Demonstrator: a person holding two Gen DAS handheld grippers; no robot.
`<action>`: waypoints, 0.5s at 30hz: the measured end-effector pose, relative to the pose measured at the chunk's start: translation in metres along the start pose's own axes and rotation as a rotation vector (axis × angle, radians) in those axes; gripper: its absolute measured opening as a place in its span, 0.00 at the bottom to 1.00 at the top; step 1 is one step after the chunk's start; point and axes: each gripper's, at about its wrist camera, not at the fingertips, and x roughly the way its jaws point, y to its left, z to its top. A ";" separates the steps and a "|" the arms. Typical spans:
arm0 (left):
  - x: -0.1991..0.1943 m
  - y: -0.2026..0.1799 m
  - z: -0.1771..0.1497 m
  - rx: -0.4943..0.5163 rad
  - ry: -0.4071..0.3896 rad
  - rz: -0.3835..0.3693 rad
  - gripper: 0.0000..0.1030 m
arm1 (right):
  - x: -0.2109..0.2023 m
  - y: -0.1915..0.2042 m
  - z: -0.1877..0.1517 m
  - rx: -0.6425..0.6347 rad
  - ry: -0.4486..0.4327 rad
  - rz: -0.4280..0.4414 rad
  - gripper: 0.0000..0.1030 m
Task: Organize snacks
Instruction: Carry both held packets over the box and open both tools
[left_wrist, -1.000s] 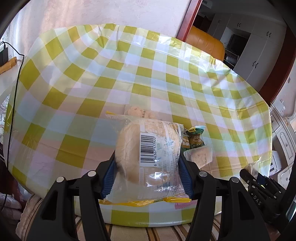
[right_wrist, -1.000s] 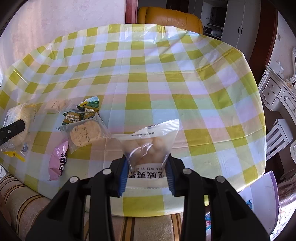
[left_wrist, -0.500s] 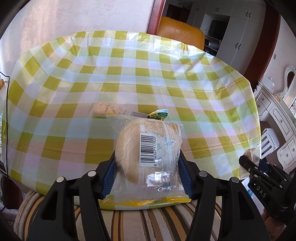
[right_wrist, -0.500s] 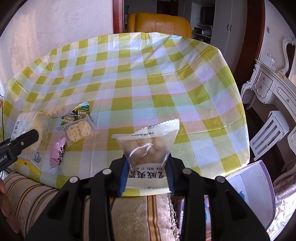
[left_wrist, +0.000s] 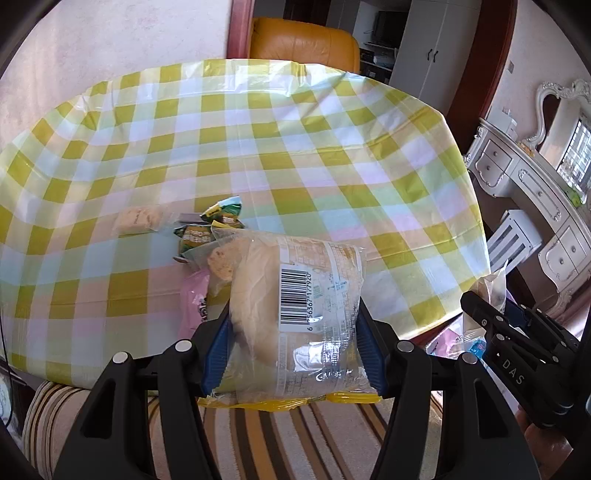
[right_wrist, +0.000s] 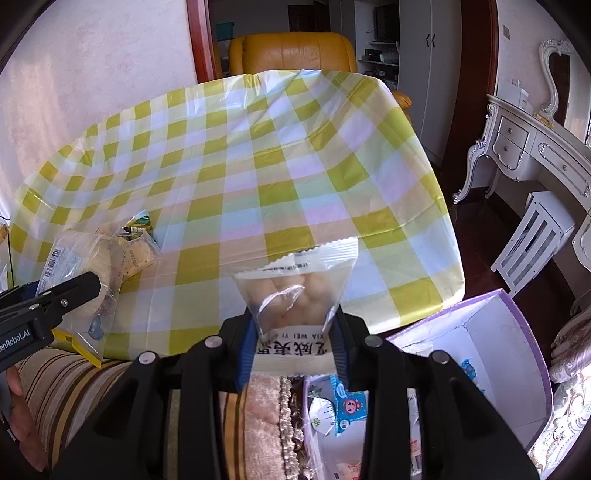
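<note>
My left gripper (left_wrist: 293, 325) is shut on a clear bread packet with a barcode (left_wrist: 295, 306), held above the near edge of the checked table (left_wrist: 258, 140). My right gripper (right_wrist: 293, 332) is shut on a small clear snack bag with Chinese print (right_wrist: 295, 291), held over the sofa edge beside an open purple box (right_wrist: 491, 369). The bread packet also shows in the right wrist view (right_wrist: 81, 266). Left on the table are green snack packets (left_wrist: 210, 225), a round cracker packet (left_wrist: 221, 258), a pink packet (left_wrist: 194, 302) and a pale biscuit packet (left_wrist: 138, 219).
The purple box holds several small packets (right_wrist: 343, 402). A striped sofa cushion (left_wrist: 258, 435) lies below both grippers. An orange armchair (right_wrist: 291, 51) stands behind the table. A white dresser (right_wrist: 535, 147) and a white stool (right_wrist: 535, 240) stand at the right.
Both grippers have pulled back and up from the table with their packets still held. The right gripper has moved right, and the purple box has come into its view.
</note>
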 end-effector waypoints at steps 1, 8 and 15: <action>0.002 -0.007 -0.001 0.011 0.009 -0.011 0.56 | -0.001 -0.009 -0.003 0.014 0.001 -0.005 0.34; 0.015 -0.067 -0.008 0.118 0.069 -0.079 0.56 | -0.003 -0.073 -0.030 0.114 0.025 -0.076 0.34; 0.037 -0.139 -0.022 0.246 0.166 -0.188 0.56 | 0.001 -0.133 -0.067 0.205 0.082 -0.153 0.34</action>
